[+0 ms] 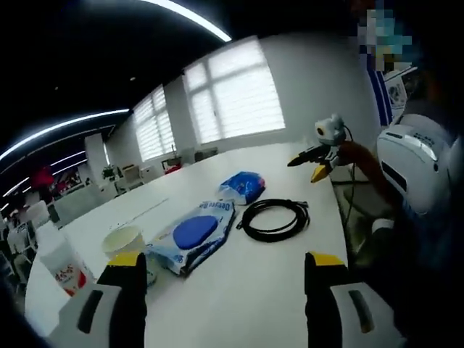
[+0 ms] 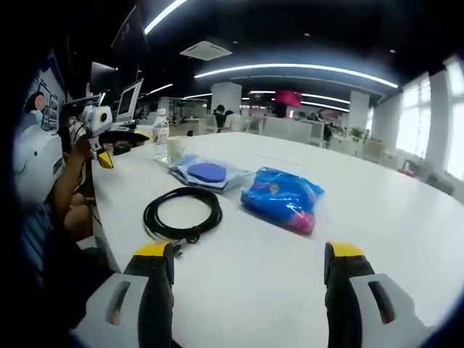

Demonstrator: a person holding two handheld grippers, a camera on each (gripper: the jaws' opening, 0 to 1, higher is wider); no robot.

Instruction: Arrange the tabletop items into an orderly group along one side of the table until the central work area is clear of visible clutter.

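On the white table (image 1: 239,297) lie a coiled black cable (image 1: 275,217), a crumpled blue bag (image 1: 243,186) and a flat pack of wipes with a blue lid (image 1: 190,235). A white cup (image 1: 123,239) and a white bottle with a red label (image 1: 61,264) stand to their left. My left gripper (image 1: 225,272) is open above bare table, short of the wipes. My right gripper (image 2: 250,264) is open too, just short of the cable (image 2: 181,212) and the blue bag (image 2: 283,197). Beyond them are the wipes (image 2: 206,174), the cup (image 2: 176,150) and the bottle (image 2: 161,134).
Each gripper faces the other across the items: the right gripper (image 1: 308,165) at the table's far edge, the left gripper (image 2: 116,148) by the bottle. A person in white (image 1: 413,174) stands along that edge. Desks, chairs and monitors (image 2: 130,101) fill the room behind.
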